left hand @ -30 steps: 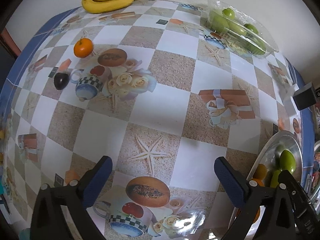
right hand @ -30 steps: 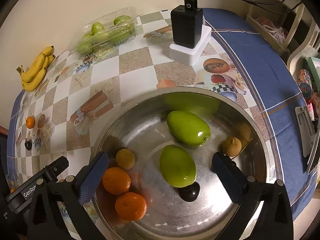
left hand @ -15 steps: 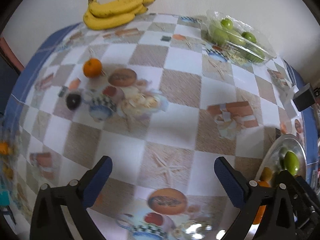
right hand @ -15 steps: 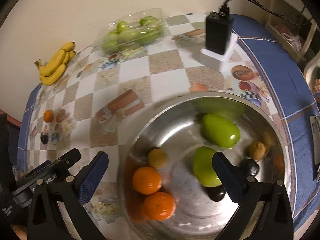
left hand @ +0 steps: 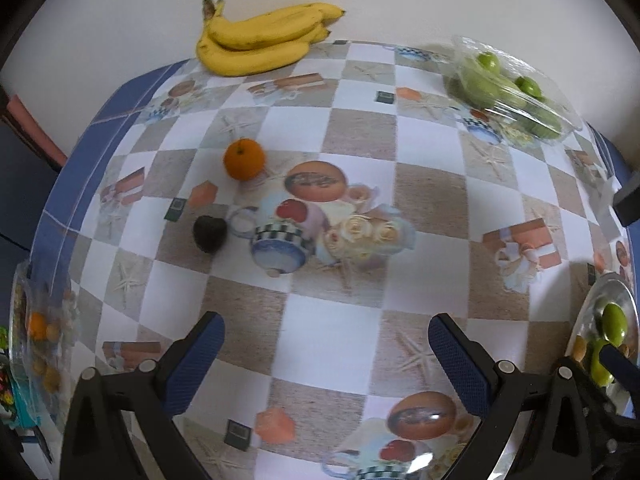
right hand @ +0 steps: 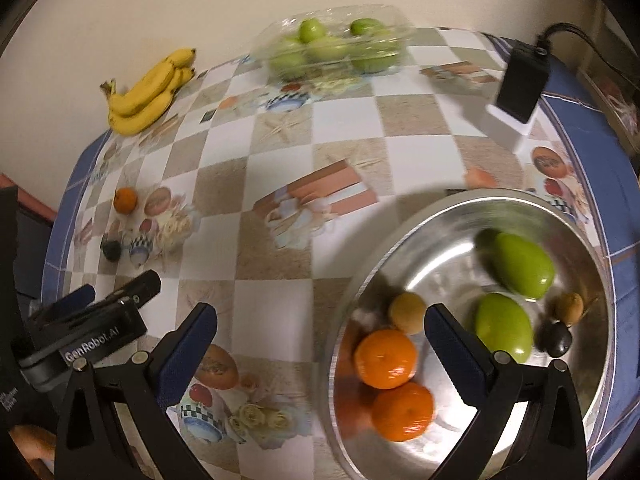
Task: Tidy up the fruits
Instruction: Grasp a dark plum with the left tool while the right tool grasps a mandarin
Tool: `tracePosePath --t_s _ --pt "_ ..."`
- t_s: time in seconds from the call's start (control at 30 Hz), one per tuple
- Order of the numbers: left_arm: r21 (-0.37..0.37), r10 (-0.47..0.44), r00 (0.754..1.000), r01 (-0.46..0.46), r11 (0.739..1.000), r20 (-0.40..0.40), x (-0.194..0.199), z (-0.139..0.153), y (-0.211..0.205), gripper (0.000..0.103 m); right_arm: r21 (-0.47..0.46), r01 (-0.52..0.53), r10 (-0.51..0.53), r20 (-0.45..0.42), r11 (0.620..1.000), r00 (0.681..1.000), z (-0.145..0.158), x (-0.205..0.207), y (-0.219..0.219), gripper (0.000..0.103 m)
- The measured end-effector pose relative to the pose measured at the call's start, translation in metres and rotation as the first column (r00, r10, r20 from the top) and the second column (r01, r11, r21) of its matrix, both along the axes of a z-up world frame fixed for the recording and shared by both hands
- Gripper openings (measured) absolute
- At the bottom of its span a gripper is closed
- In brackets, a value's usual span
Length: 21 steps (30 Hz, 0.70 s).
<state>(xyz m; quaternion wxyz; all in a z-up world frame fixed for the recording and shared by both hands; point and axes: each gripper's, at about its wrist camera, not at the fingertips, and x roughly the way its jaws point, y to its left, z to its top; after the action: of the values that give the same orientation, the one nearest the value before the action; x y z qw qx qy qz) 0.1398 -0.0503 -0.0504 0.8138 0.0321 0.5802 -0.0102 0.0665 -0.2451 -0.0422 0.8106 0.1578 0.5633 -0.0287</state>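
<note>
An orange (left hand: 244,159) and a dark plum-like fruit (left hand: 209,233) lie loose on the checked tablecloth, ahead and left of my open, empty left gripper (left hand: 326,354). A banana bunch (left hand: 260,42) lies at the far edge by the wall. My right gripper (right hand: 320,344) is open and empty at the left rim of a steel bowl (right hand: 532,208). The bowl holds two oranges (right hand: 386,358), two green mangoes (right hand: 520,266), a yellowish fruit (right hand: 408,312), a brown fruit (right hand: 568,308) and a dark fruit (right hand: 556,338). The loose orange (right hand: 125,200) and dark fruit (right hand: 111,250) also show far left in the right wrist view.
A clear plastic pack of green fruits (left hand: 508,88) sits at the far right by the wall. A black adapter on a white block (right hand: 520,88) stands behind the bowl. A clear bag of small fruits (left hand: 38,340) lies at the table's left edge. The left gripper's body (right hand: 88,328) is beside my right gripper.
The left gripper has swung left and tilted toward the loose orange and dark fruit, now larger in view. The right gripper has moved left, from over the bowl to its left rim.
</note>
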Motion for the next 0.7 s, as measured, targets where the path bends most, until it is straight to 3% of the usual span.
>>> tracePosePath --t_s 0.27,0.7 --pt "-0.036 0.063 0.997 -0.065 0.997 -0.044 0.007 -0.009 0.032 0.103 -0.039 -0.049 0.048 -0.023 0.998 0.999 -0.002 0.009 0.023 0.103" --pt "-0.114 0.058 0.998 -0.061 0.992 -0.03 0.029 -0.003 0.084 0.103 -0.078 -0.139 0.138 -0.018 0.987 0.99 -0.001 0.032 0.068 0.103"
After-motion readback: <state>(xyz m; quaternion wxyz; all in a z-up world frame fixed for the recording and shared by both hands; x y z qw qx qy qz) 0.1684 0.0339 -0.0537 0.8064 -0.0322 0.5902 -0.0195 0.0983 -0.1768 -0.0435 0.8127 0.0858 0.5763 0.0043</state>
